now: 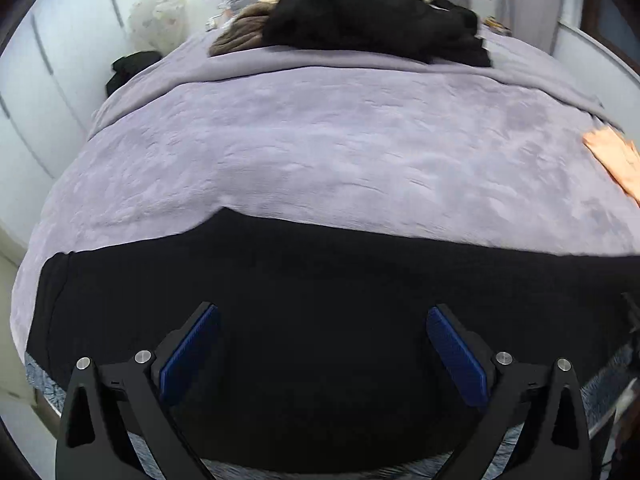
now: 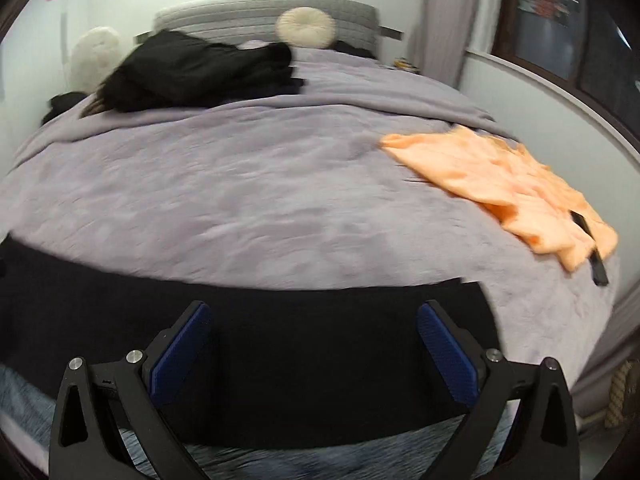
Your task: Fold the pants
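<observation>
The black pants (image 1: 320,300) lie flat across the near edge of the bed (image 1: 320,152), directly under and ahead of both grippers. The left gripper (image 1: 322,344) has its fingers spread wide apart, holding nothing. The right gripper (image 2: 314,344) is likewise spread and empty. An orange cloth (image 2: 508,188) lies ahead to its right.

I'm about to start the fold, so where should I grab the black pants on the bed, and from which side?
Take the pants at their two far corners, left gripper on the left end, right gripper on the right end. They lie flat across the near edge of the bed, so come from the near side, low, pinching the edge.
</observation>
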{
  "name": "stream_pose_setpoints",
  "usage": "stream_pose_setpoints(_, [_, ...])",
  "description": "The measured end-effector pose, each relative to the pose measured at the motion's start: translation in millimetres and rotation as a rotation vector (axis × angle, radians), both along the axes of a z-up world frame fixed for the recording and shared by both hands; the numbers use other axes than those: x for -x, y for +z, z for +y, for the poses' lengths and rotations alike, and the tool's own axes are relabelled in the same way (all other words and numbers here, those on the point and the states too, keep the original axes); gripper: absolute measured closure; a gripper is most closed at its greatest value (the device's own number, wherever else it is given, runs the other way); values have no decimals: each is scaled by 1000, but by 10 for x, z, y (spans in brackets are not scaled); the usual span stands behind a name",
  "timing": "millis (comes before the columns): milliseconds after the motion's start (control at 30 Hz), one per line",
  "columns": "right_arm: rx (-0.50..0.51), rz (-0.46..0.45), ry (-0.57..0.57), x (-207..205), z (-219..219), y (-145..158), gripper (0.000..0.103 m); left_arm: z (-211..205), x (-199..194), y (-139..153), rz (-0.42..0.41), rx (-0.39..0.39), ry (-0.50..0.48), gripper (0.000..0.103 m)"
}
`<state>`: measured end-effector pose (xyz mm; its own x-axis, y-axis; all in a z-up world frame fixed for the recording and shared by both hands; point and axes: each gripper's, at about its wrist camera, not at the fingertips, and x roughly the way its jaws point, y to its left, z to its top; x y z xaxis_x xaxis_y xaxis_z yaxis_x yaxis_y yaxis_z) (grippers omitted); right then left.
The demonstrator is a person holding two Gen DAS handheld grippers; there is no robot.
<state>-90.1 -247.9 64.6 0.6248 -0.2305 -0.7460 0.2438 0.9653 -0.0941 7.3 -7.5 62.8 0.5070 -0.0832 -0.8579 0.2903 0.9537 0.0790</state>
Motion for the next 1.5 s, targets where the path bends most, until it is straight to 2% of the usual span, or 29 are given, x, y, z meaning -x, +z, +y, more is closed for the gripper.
stream_pose_setpoints(33, [-4, 24, 73, -13, 198, -78, 0, -149, 104, -43, 8, -12, -33, 0])
stream_pose_setpoints(100, [32, 55, 142, 39, 434, -240, 0, -319, 267, -184, 25, -51, -64, 0])
stream_pose_setpoints(167, [35, 51, 142, 97, 319, -298, 0, -280, 316, -289, 24, -58, -62, 0])
stream_pose_setpoints(233, [9, 69, 41, 162, -92, -310, 0, -84, 294, -284, 35, -8, -30, 0])
stream_pose_setpoints(300, [2, 75, -85, 298, -573, -292, 0, 86, 234, -270, 35, -14, 7, 0])
stream_pose_setpoints(400, [-39, 31, -189, 620, -1114, -101, 0, 196, 240, -220, 50, -8, 29, 0])
stream_pose_setpoints(467, [-121, -28, -198, 870, -1364, 30, 0, 106, 319, -182, 47, -8, 3, 0])
stream_pose_setpoints(533, [-300, -96, -178, 1154, -1583, 82, 0, -117, 473, -129, 51, 32, -70, 0])
stream_pose_setpoints(600, [-429, -127, -144, 1344, -1681, 36, 0, -381, 628, -96, 68, 77, -148, 0])
stream_pose_setpoints(700, [-488, -114, -70, 1484, -1569, -107, 0, -827, 847, -95, 109, 120, -269, 0])
stream_pose_setpoints(767, [-502, -117, -23, 1531, -1450, -207, 4, -1090, 935, -134, 129, 106, -312, 0])
stream_pose_setpoints(867, [-527, -121, 30, 1519, -1306, -287, 29, -1330, 968, -197, 150, 83, -319, 0])
stream_pose_setpoints(900, [-531, -112, 43, 1494, -1281, -313, 33, -1388, 971, -211, 141, 68, -313, 0])
stream_pose_setpoints(1000, [-538, -112, 64, 1494, -1262, -387, 36, -1446, 936, -258, 145, 72, -283, 0])
stream_pose_setpoints(1100, [-558, -160, 71, 1522, -1282, -320, 40, -1444, 891, -284, 150, 78, -267, 0])
stream_pose_setpoints(1200, [-503, -211, 105, 1510, -1217, -181, 41, -1450, 867, -308, 149, 67, -249, 0])
stream_pose_setpoints(1300, [-470, -163, 102, 1379, -1204, -316, 40, -1494, 822, -331, 145, 60, -229, 0])
stream_pose_setpoints(1367, [-539, -146, 66, 1324, -1306, -472, 41, -1509, 795, -344, 144, 58, -219, 0])
stream_pose_setpoints(1433, [-552, -200, 54, 1352, -1336, -393, 40, -1552, 766, -356, 142, 53, -218, 0])
stream_pose_setpoints(1500, [-481, -253, 77, 1393, -1248, -233, 40, -1558, 776, -376, 139, 53, -212, 0])
